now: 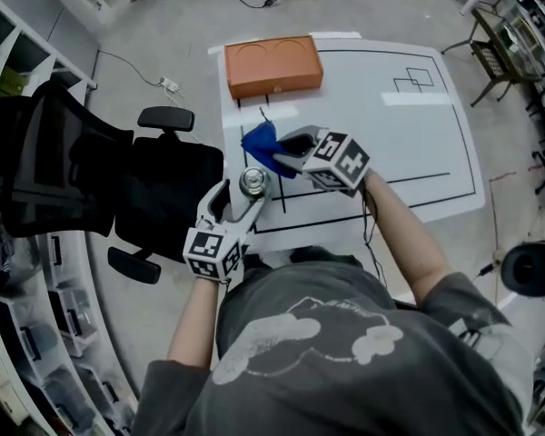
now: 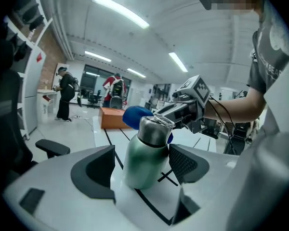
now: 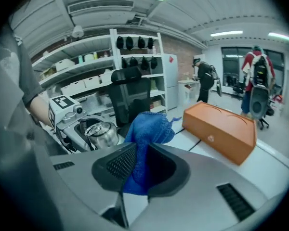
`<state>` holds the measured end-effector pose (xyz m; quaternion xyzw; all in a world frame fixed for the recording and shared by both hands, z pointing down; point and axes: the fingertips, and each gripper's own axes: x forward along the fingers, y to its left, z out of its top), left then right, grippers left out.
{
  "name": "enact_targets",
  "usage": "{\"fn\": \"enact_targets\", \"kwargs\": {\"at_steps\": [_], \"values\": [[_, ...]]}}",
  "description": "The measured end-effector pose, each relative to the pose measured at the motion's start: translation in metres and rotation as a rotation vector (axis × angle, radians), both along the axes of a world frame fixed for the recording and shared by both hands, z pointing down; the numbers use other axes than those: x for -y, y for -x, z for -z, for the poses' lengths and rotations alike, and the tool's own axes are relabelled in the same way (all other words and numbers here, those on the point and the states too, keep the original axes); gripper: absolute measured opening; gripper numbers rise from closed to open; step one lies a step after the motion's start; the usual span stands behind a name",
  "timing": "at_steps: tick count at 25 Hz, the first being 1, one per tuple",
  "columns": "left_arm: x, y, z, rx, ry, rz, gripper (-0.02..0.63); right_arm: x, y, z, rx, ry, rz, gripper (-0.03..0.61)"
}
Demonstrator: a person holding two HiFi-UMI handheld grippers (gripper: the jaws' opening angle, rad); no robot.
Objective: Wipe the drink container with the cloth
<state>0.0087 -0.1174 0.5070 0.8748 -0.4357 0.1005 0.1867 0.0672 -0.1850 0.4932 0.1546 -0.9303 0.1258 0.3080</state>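
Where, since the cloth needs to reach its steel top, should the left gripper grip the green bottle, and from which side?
Grip the green bottle low on its body, from the side, where the open left gripper flanks it. The body is round and widest there, so pads should seat well, leaving the narrower steel top free for the blue cloth in the right gripper.

We find the room evenly and brightly lit. The light comes from ceiling strips [image 2: 119, 11] high above the left gripper [image 2: 140, 150] and above the right gripper [image 3: 142, 150]. Shadows on the table [image 1: 372, 143] are faint. The bottle [image 2: 144, 162] shows soft glare on its steel top. Both gripper views bulge strongly and go black at the corners, and the nearest jaw parts are soft. The head view is sharp, with bent edges.
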Motion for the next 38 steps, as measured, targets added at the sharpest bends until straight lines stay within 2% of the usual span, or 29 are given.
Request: {"fn": "enact_targets", "kwargs": {"at_steps": [3, 6, 10, 12, 14, 18, 26, 32, 38], "values": [[0.002, -0.002, -0.004, 0.003, 0.021, 0.092, 0.35, -0.004, 0.021, 0.005, 0.005, -0.027, 0.198, 0.074], [0.005, -0.011, -0.013, 0.045, 0.058, 0.143, 0.359, -0.008, 0.037, -0.002, -0.007, -0.023, 0.346, 0.072], [0.01, -0.021, -0.03, 0.147, 0.113, 0.203, 0.352, -0.01, 0.045, -0.008, -0.029, -0.005, 0.447, 0.071], [0.013, -0.019, -0.032, 0.159, 0.102, 0.226, 0.342, -0.01, 0.047, -0.01, -0.049, 0.001, 0.48, 0.069], [0.013, -0.018, -0.031, 0.152, 0.085, 0.208, 0.341, -0.011, 0.047, -0.011, -0.074, -0.004, 0.517, 0.067], [0.011, -0.019, -0.031, 0.147, 0.069, 0.108, 0.339, -0.013, 0.046, -0.015, -0.1, 0.016, 0.562, 0.067], [0.008, -0.016, -0.03, 0.157, 0.037, -0.181, 0.339, -0.008, 0.047, -0.035, -0.153, 0.043, 0.506, 0.064], [0.008, -0.017, -0.031, 0.161, 0.009, -0.386, 0.339, -0.006, 0.044, -0.066, -0.237, 0.083, 0.442, 0.061], [0.009, -0.015, -0.029, 0.143, -0.024, -0.592, 0.339, -0.007, 0.032, -0.095, -0.325, 0.169, 0.324, 0.061]]}}
